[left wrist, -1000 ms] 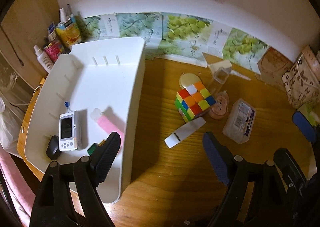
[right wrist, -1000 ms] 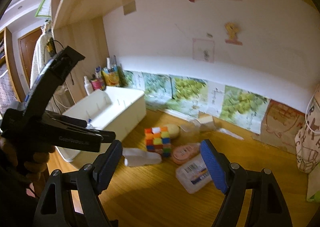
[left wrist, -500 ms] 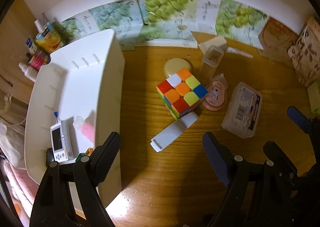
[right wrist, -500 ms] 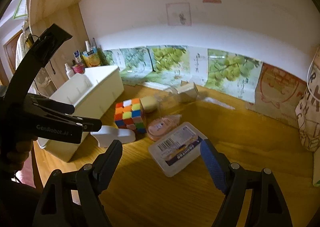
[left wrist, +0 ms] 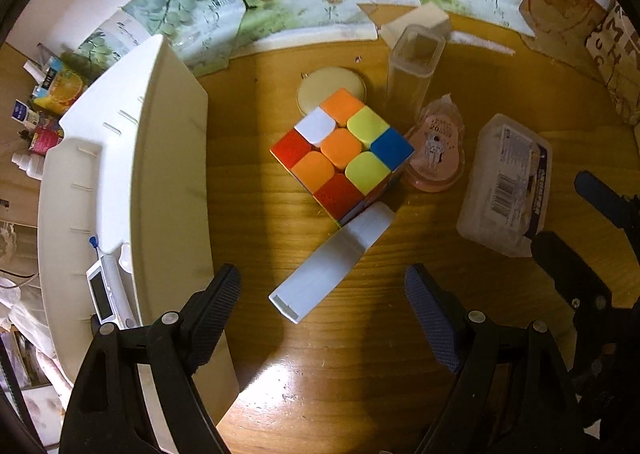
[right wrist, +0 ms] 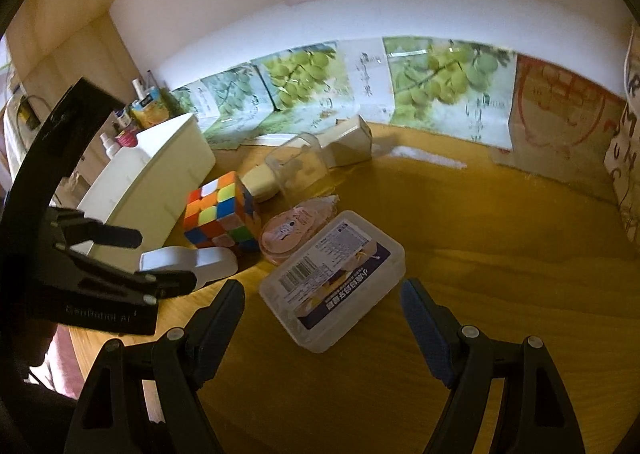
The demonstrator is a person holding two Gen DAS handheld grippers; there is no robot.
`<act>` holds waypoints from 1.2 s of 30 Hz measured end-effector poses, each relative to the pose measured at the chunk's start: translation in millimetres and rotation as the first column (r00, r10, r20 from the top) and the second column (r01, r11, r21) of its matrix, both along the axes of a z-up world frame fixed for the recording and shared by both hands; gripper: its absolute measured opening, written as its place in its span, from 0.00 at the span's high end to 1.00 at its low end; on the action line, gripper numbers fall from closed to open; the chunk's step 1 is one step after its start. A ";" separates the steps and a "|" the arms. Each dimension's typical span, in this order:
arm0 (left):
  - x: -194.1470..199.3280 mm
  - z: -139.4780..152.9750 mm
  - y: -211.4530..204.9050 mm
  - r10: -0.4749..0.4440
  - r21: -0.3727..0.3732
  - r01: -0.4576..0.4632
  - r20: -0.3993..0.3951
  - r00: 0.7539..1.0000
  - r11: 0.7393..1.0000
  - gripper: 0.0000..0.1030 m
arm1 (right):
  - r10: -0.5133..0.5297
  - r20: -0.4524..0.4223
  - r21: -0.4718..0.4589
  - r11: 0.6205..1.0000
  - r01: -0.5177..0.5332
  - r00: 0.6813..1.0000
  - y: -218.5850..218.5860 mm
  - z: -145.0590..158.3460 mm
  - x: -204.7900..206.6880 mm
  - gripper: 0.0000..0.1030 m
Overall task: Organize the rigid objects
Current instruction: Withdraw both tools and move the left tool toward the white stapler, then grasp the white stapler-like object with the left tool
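The left tool [left wrist: 324, 306] is hanging spread wide over the white stick-shaped thing [left wrist: 334, 264], which is lying on the worktop [left wrist: 248, 189] touching the colour cube [left wrist: 342, 151]. The right tool [right wrist: 322, 312] is spread wide around the clear box [right wrist: 332, 278], not touching it

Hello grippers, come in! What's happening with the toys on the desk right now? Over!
Left gripper open, empty, above white case. Right gripper open, empty, over clear plastic box. Puzzle cube touches the case's far end; white bin beside it.
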State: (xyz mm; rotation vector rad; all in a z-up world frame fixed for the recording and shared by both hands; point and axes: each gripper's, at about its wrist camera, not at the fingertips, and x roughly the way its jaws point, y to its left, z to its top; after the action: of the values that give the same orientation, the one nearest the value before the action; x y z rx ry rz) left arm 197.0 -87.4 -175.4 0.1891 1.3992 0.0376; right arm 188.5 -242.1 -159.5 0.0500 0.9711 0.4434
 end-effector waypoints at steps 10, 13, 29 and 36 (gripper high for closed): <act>10.7 -17.3 -0.6 -0.022 -0.013 0.021 -0.053 0.998 1.000 0.34 | -0.020 -0.084 0.016 1.000 0.022 0.996 8.6 -14.5 15.6 0.21; 13.2 -20.6 1.3 -0.019 -0.022 0.018 -0.063 0.998 1.000 0.46 | -0.014 -0.103 0.006 1.000 0.015 0.995 13.1 -18.6 18.1 0.21; 18.6 -25.7 13.1 -0.016 -0.138 0.001 -0.103 0.995 0.990 0.71 | -0.055 -0.169 -0.041 0.998 0.049 0.984 28.2 -29.1 33.8 0.18; 19.0 -27.2 13.3 -0.027 -0.184 0.005 -0.116 0.993 0.983 0.76 | -0.071 -0.219 -0.106 0.993 0.048 0.973 35.9 -38.0 39.3 0.18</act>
State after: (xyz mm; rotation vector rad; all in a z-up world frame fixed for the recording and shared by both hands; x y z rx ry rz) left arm 216.0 -74.0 -202.6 0.0500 1.5106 -0.1177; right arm 227.8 -206.2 -197.5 0.0385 1.2079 0.3374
